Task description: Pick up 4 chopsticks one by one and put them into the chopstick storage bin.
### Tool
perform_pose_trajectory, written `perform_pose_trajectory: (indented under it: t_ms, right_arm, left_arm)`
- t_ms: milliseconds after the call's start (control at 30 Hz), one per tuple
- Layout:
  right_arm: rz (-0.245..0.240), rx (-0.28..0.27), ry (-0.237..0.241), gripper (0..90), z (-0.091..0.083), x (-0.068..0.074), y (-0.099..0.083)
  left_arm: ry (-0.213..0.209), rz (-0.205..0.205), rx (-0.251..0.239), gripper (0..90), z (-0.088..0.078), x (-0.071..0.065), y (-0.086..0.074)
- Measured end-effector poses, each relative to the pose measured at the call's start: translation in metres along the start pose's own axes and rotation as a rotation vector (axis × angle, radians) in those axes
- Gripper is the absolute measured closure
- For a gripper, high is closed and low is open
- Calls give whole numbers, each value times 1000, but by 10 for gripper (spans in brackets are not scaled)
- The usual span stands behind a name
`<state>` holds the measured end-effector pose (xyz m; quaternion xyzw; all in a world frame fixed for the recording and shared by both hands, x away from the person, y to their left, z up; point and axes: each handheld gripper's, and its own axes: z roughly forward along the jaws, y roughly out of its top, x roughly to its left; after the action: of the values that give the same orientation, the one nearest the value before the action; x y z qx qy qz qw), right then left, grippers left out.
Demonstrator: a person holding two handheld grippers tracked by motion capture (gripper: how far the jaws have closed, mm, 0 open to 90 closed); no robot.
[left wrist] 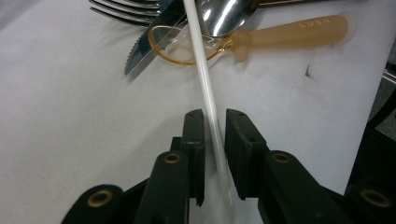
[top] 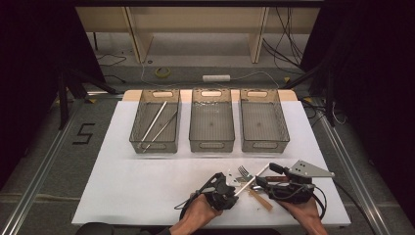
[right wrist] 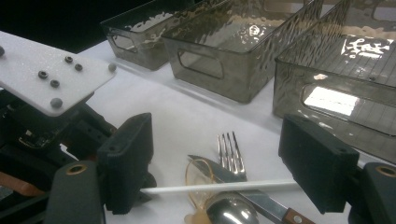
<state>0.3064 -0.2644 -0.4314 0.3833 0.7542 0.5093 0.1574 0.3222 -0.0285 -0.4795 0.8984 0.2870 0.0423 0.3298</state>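
Note:
A thin white stick (left wrist: 205, 79) leans on a pile of cutlery near the table's front edge. The pile holds a fork (left wrist: 126, 9), a serrated knife (left wrist: 144, 51), a metal spoon (left wrist: 224, 16) and an amber plastic spoon (left wrist: 289, 30). My left gripper (left wrist: 215, 116) straddles the stick's near end, its jaws close together with a thin gap on each side of it. In the high view the stick (top: 252, 180) runs from the left gripper (top: 234, 191) towards the right gripper (top: 268, 177). The right gripper (right wrist: 219, 163) stands wide open with the pile and the stick (right wrist: 219, 187) between its jaws.
Three smoky plastic bins stand in a row at the back: left (top: 154, 146), middle (top: 211, 145), right (top: 264, 145). Two long pale sticks (top: 154, 122) lie in the left bin. The other gripper's pale plate (right wrist: 46, 79) sits close on the left in the right gripper view.

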Motion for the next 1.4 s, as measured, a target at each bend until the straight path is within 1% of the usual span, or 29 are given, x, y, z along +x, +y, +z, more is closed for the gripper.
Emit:
perform_pose_trajectory:
  t_ms: [67,100,167,233,267,333,400,567,700,800,867,900,967,1067,1200,1400]
  right_arm:
    - [0,0,0,273,0,0,0]
    - [-1,-1,0,273,0,0,0]
    - [-2,2,2,273,0,0,0]
    - [-3,1,1,273,0,0,0]
    - [-2,2,1,273,0,0,0]
    - [-1,1,0,273,0,0,0]
    - [-1,0,0,273,0,0,0]
    - [-2,2,3,273,0,-1,0]
    - [-3,1,3,273,0,-1,0]
    - [-2,2,4,273,0,0,0]
    - [-3,1,5,273,-1,0,0]
    - [-3,1,5,273,-1,-1,0]
    - [-3,2,5,273,-1,-1,0]
    - [-3,-1,4,273,-1,-1,0]
    - [0,-6,2,273,-1,-1,0]
    - [5,-6,1,273,-1,-1,0]
  left_arm:
    - [6,-3,-4,790,0,0,0]
    - [3,-13,-9,801,0,0,-1]
    - [-2,-18,-5,814,0,2,0]
    - [-13,-48,-12,826,0,5,-1]
    - [-15,-54,-13,832,0,5,-1]
    - [-13,-60,-18,840,0,6,-1]
    - [-13,-55,-19,843,0,5,-1]
    - [-24,-63,-37,848,0,7,-3]
    - [-23,-38,-41,849,0,6,-3]
    - [-29,-37,-50,850,-1,8,-3]
    - [-31,-25,-56,850,-3,7,-2]
    - [-33,-11,-57,851,-4,6,-1]
    - [-40,-1,-66,851,-7,5,0]
    - [-37,11,-75,851,-12,5,2]
    - [-44,8,-98,852,-20,9,5]
    - [-43,6,-116,852,-32,16,7]
